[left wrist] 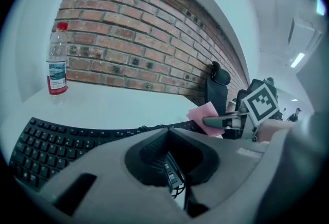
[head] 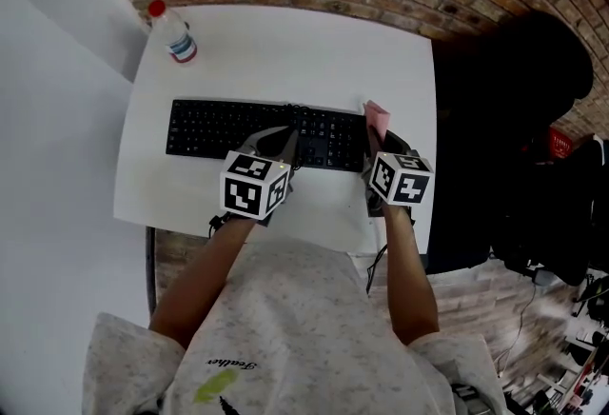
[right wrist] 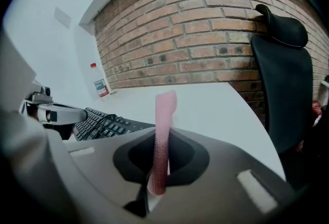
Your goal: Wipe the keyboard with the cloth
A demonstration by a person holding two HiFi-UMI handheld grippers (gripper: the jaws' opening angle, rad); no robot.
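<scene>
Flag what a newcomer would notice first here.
The pink cloth stands upright, clamped in the shut right gripper by the right end of the black keyboard. The keyboard lies across the white table, with the left gripper shut and empty near its middle. A red-capped water bottle stands at the table's far left corner.

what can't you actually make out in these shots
Bottle label: print too small in every view.
Keyboard: near-middle keys sit under the left tool in the head view; that tool's body covers its near rows in the left gripper view.
Cloth: edge-on in the right gripper view, partly behind the right tool in the head view.
</scene>
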